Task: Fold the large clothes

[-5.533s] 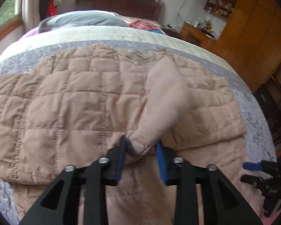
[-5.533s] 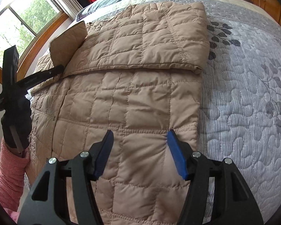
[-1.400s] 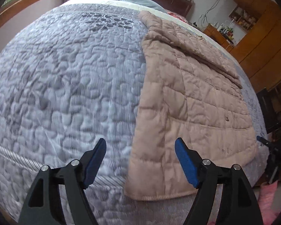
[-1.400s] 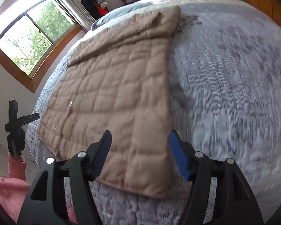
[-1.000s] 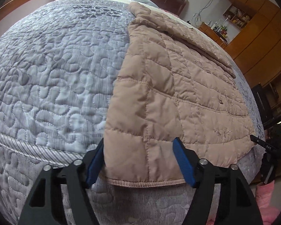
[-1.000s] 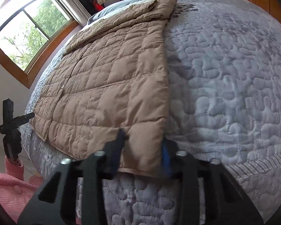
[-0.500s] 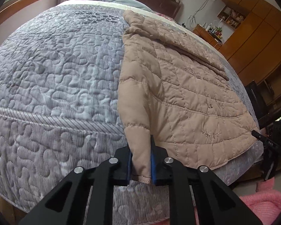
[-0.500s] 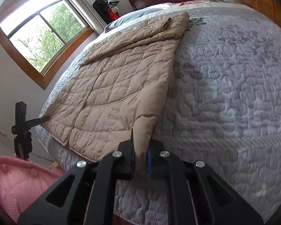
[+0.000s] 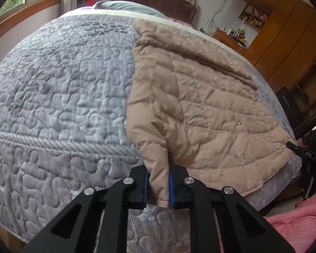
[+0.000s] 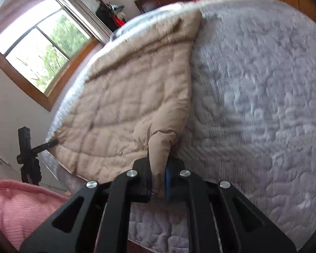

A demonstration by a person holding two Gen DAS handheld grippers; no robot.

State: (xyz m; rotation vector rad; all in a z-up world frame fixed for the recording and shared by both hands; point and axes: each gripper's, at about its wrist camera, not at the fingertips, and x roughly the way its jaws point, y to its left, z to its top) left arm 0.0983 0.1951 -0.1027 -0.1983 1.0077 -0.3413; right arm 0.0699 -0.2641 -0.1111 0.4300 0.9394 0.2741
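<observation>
Both corners secured: my left gripper (image 9: pixel 158 186) and right gripper (image 10: pixel 158 182) each pinch the jacket (image 9: pixel 200 105) hem, lower centre; the rest lies on the bed (image 9: pixel 52 84). I should lift both evenly, keeping the hem taut.

both grippers clamped, angled downward
left gripper (image 9: pixel 158 184) and right gripper (image 10: pixel 158 182): jaws nearly closed, each pinching fabric between blue pads.

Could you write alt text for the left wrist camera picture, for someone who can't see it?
A black two-finger left gripper with blue pads is clamped on the near bottom corner of a tan quilted jacket, lifting that corner slightly. The jacket lies spread on a bed with a grey quilted bedspread; a wooden wardrobe stands at the right.
</observation>
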